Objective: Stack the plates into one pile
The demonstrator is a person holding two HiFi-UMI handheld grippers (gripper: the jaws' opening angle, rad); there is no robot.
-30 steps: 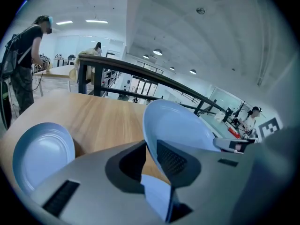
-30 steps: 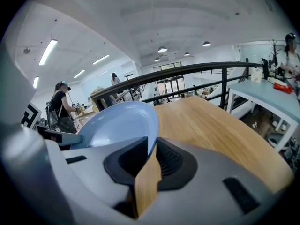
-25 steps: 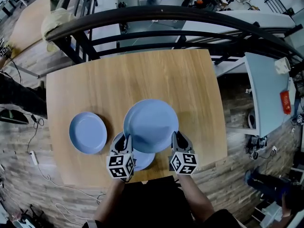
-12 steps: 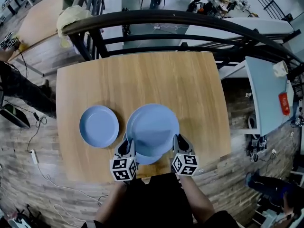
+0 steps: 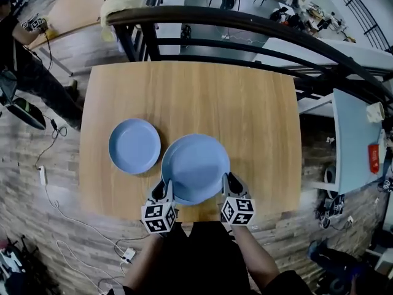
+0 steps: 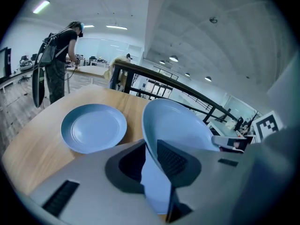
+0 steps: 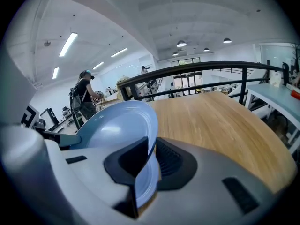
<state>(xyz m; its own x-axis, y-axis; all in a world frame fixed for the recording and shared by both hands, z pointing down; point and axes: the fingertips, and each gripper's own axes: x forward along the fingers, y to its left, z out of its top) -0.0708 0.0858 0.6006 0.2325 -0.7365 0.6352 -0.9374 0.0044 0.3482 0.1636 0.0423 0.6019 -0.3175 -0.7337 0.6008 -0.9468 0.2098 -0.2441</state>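
Head view: the large blue plate (image 5: 195, 168) sits over the wooden table (image 5: 245, 103), and the small blue plate (image 5: 134, 145) lies just to its left.
Left gripper view: the left gripper (image 6: 151, 159) clamps the large blue plate's near rim (seen edge-on).
Right gripper view: the right gripper (image 7: 151, 159) pinches the opposite side.

The table (image 5: 202, 97) under both claws is wood, smooth with a dull sheen. The large plate (image 5: 195, 168) pinched between the left gripper (image 5: 164, 189) and the right gripper (image 5: 228, 186), and the small plate (image 5: 134, 145) left of the left claw, are smooth with a satin finish. The gripper shells look like matt grey plastic, and their pads (image 6: 171, 161) are dark and ribbed.
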